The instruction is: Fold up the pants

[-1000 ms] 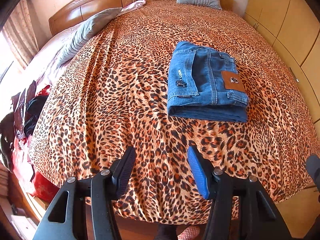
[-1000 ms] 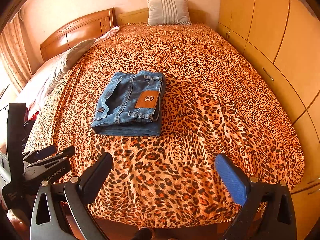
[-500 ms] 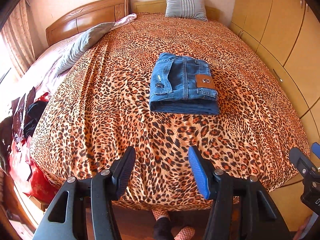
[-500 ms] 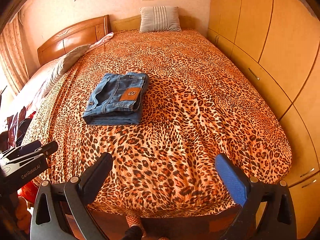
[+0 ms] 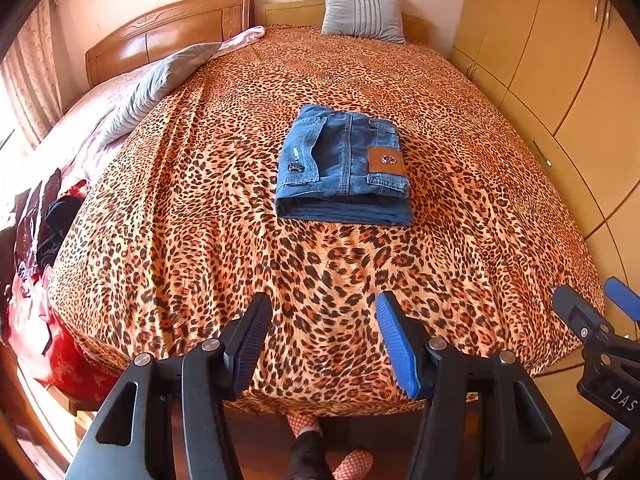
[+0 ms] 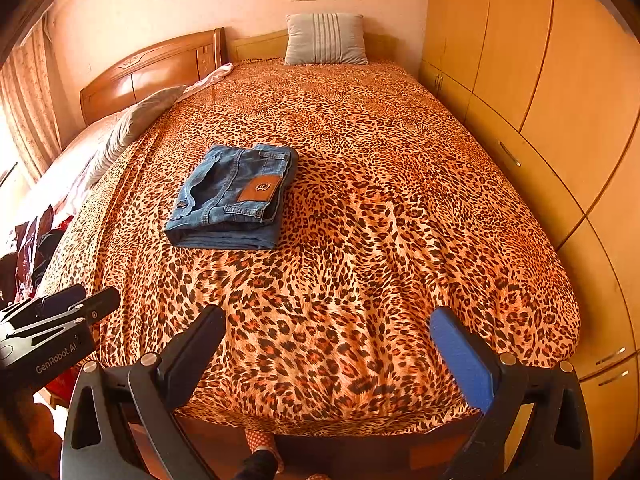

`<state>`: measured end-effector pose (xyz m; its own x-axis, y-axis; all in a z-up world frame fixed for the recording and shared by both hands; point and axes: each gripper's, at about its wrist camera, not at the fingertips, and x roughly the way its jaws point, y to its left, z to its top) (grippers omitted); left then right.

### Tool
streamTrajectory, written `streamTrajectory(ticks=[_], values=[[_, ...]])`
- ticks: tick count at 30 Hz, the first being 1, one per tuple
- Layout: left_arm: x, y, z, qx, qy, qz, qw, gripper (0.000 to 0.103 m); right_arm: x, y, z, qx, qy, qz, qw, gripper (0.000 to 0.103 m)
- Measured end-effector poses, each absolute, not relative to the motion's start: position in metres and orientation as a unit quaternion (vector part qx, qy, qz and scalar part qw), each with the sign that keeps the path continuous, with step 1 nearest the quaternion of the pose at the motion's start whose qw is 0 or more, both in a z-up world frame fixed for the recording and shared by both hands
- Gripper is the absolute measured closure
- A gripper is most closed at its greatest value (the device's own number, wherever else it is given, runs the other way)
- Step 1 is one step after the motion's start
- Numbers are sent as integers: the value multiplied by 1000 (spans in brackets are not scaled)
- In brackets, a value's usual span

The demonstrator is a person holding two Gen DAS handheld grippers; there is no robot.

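Observation:
Blue jeans (image 5: pixel 344 168) lie folded into a compact rectangle in the middle of the leopard-print bed (image 5: pixel 200 220), brown leather patch facing up. They also show in the right wrist view (image 6: pixel 234 198). My left gripper (image 5: pixel 322 320) is open and empty, held over the bed's foot edge well short of the jeans. My right gripper (image 6: pixel 328 334) is open wide and empty, also back at the foot edge. Each gripper shows at the side of the other's view.
A striped grey pillow (image 5: pixel 362 14) leans at the headboard, another grey pillow (image 5: pixel 160 84) lies at the left. Wooden wardrobes (image 6: pixel 560 80) run along the right side. Red and dark clothes (image 5: pixel 36 260) hang off the left edge. A person's feet (image 5: pixel 320 448) stand on the wooden floor.
Both grippers have pulled back and up from the bed, so the jeans look smaller and farther away. The jeans have not moved. Both grippers stay open.

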<state>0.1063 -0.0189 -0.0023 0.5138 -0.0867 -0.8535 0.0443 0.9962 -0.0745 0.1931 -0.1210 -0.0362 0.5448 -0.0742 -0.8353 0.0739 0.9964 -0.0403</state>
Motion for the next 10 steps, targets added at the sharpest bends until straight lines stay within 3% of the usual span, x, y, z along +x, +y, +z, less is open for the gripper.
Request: streamTrajectory(ticks=[10], values=[[104, -26, 4, -21, 478, -42, 877, 43, 194, -124, -39, 0, 479, -50, 876, 0]])
